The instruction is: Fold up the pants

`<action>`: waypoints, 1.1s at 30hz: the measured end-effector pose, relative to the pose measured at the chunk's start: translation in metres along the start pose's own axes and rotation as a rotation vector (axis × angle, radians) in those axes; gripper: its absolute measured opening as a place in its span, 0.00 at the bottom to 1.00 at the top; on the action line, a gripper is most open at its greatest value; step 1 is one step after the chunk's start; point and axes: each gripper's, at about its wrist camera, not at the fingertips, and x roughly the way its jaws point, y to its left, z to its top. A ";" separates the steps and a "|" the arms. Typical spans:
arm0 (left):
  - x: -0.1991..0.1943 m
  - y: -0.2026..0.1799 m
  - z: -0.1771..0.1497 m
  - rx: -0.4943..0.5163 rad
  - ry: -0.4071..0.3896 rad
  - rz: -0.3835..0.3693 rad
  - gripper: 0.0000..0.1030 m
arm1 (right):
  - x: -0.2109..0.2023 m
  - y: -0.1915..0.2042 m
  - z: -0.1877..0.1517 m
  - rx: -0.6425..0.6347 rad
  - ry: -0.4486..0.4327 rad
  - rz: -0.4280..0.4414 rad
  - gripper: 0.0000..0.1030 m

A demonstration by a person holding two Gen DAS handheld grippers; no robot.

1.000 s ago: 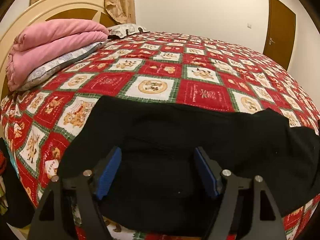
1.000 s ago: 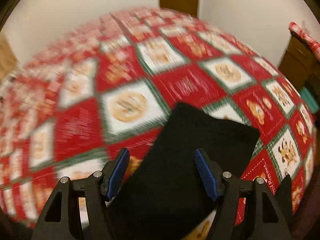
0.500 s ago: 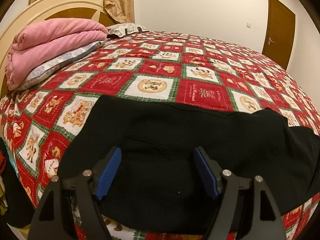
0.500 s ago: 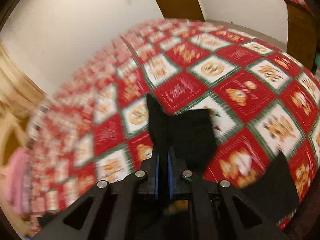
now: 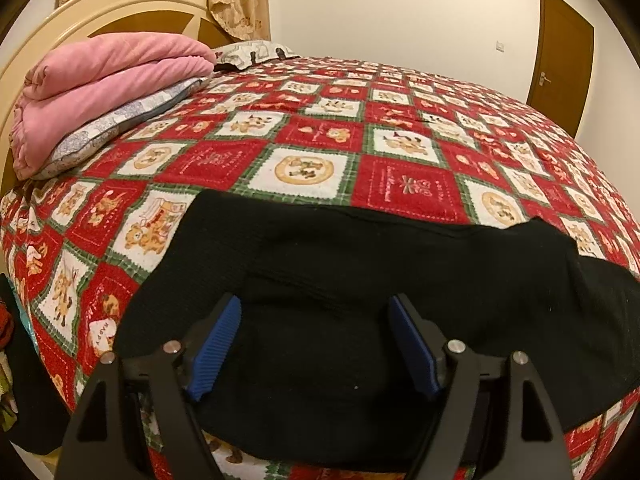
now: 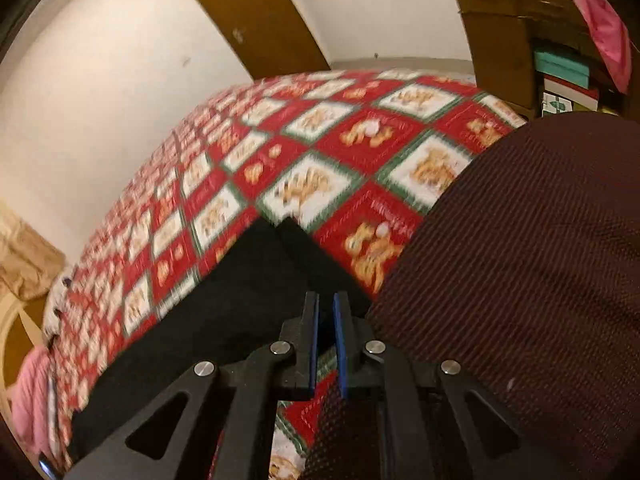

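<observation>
Black pants (image 5: 360,280) lie spread across the near edge of a bed with a red, white and green patchwork cover (image 5: 320,140). My left gripper (image 5: 316,320) is open, its blue pads hovering just over the waist end of the pants. In the right wrist view my right gripper (image 6: 326,312) is shut on a black leg end (image 6: 520,280), which is lifted and hangs close to the lens at the right. The rest of the pants (image 6: 208,320) lies flat to the left.
A folded pink blanket (image 5: 100,88) sits on a pillow by the cream headboard (image 5: 80,20) at far left. A brown door (image 5: 560,48) is at the far right. Shelves with boxes (image 6: 560,60) stand beyond the bed's foot.
My right gripper closed on the leg end, lifted it and swung it over towards the left. My left gripper stayed open and still over the waist.
</observation>
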 end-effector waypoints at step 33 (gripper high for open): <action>-0.106 -0.173 -0.039 0.317 -0.002 -0.518 0.78 | 0.045 0.054 -0.008 -0.427 0.158 -0.019 0.09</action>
